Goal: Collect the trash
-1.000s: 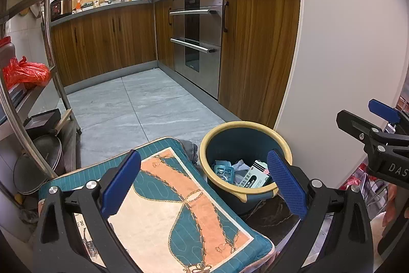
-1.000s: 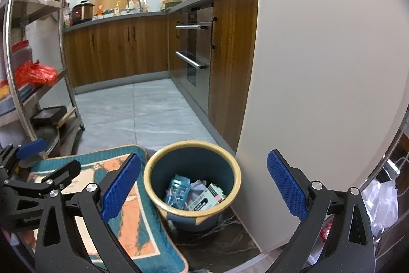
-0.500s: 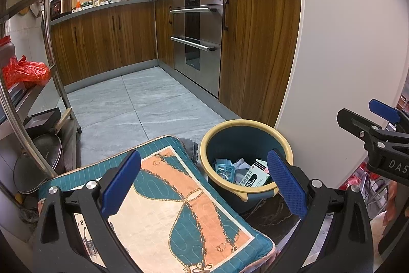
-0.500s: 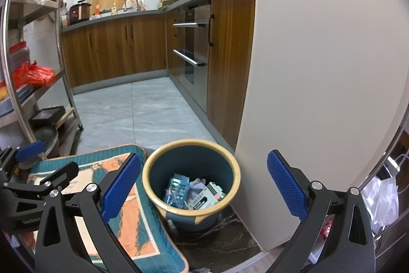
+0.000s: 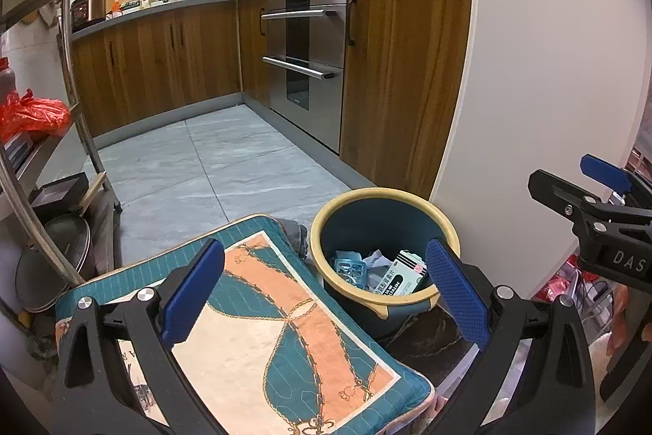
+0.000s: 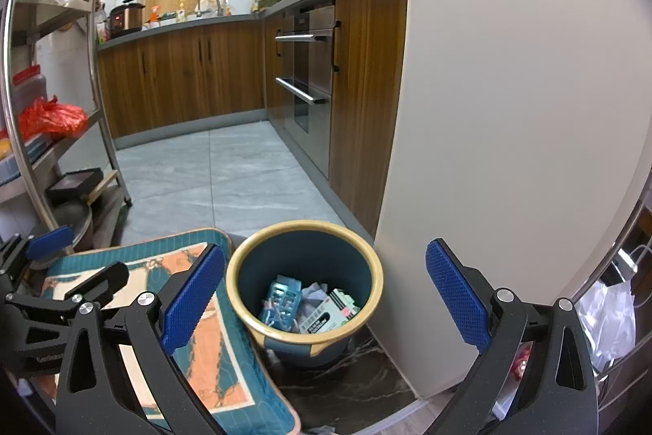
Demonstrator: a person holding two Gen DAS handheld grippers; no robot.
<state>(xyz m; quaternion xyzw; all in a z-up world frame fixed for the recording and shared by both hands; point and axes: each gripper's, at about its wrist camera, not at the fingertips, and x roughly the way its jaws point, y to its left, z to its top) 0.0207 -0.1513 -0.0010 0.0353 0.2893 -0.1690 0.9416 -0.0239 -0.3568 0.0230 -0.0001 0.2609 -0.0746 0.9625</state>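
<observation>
Right wrist: bin [image 6: 252,263] between parted tongs [image 6: 324,296]

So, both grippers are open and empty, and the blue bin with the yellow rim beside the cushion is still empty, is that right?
Not quite: the bin is not empty. The right wrist view shows a blister pack, a medicine box and crumpled paper in it. Both the left gripper and right gripper are open and empty.

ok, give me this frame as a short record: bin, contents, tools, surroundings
bin: blue bin with yellow rim, upright on the floor against the white wall panel
contents: blue blister pack, green-and-white box, crumpled paper
left tool: open, holding nothing
right tool: open, holding nothing
beside bin: patterned cushion, left of it in the right wrist view
</observation>
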